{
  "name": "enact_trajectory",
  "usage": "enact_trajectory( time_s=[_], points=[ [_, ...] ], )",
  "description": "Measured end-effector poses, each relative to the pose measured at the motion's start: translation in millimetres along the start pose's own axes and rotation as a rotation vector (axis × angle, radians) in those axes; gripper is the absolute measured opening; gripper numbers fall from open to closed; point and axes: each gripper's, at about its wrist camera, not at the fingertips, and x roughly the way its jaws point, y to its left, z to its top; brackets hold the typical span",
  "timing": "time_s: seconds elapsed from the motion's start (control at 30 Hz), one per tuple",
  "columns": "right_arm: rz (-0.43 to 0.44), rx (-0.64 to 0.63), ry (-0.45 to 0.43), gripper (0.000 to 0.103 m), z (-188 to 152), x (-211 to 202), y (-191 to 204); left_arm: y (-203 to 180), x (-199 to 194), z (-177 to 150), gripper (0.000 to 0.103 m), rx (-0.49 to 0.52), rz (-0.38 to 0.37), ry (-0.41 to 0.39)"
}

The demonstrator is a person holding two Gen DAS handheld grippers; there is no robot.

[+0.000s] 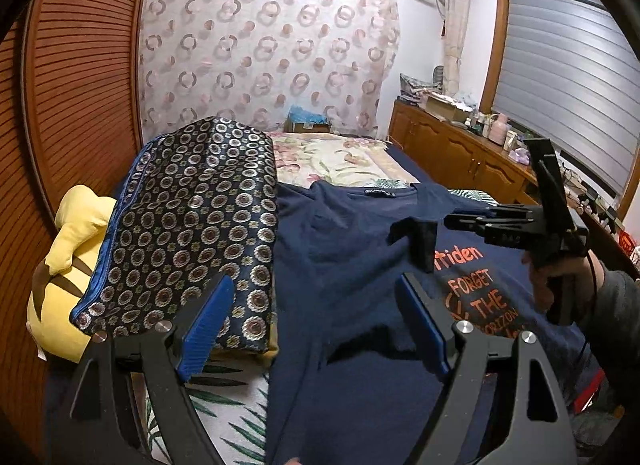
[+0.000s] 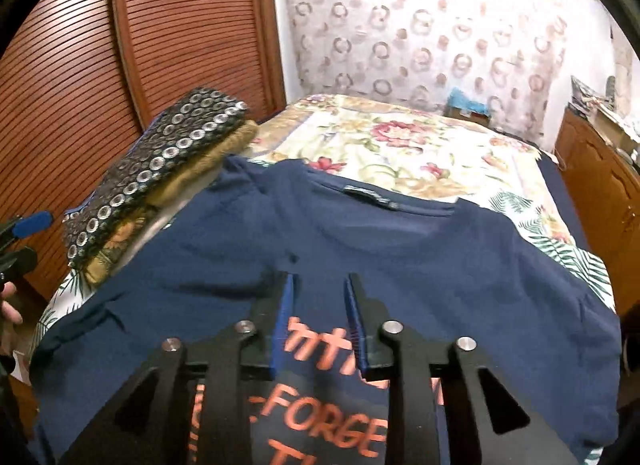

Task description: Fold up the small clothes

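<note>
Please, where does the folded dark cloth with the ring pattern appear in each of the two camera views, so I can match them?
Left wrist view: the ring-patterned cloth fills the left centre, above the left gripper's blue pad, beside a yellow plush toy.
Right wrist view: the same cloth lies at upper left, on a stack of folded items.
Shared landmark: the navy T-shirt's collar label, right of the cloth in both views.
</note>
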Motion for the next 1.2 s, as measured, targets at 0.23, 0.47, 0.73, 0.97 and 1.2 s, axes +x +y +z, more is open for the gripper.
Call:
enact_trajectory(
  time_s=[0.23, 0.47, 0.73, 0.97, 1.2],
  points=[
    [-0.055, -0.001, -0.016, 0.053, 9, -9, -11, -16, 14, 9, 0.083, 0.025, -0.002, 0.016],
    [0.007, 0.007, -0.049, 0.053, 4, -23, -2, -32, 32, 3, 0.083, 0.032, -0.026, 0.054],
    [0.203, -0.027, -0.024, 0.052, 3, 16, 40, -40, 41, -9, 0.083, 0.044, -0.027, 0.092],
    [0.153, -0.072, 0.047, 0.017, 6, 60, 65, -40, 45, -18, 0.083, 0.039, -0.028, 0.109],
    [0.015, 0.021, 0.100, 0.006, 8, 53, 39, -38, 45, -34, 0.083, 0.026, -0.026, 0.127]
  ],
)
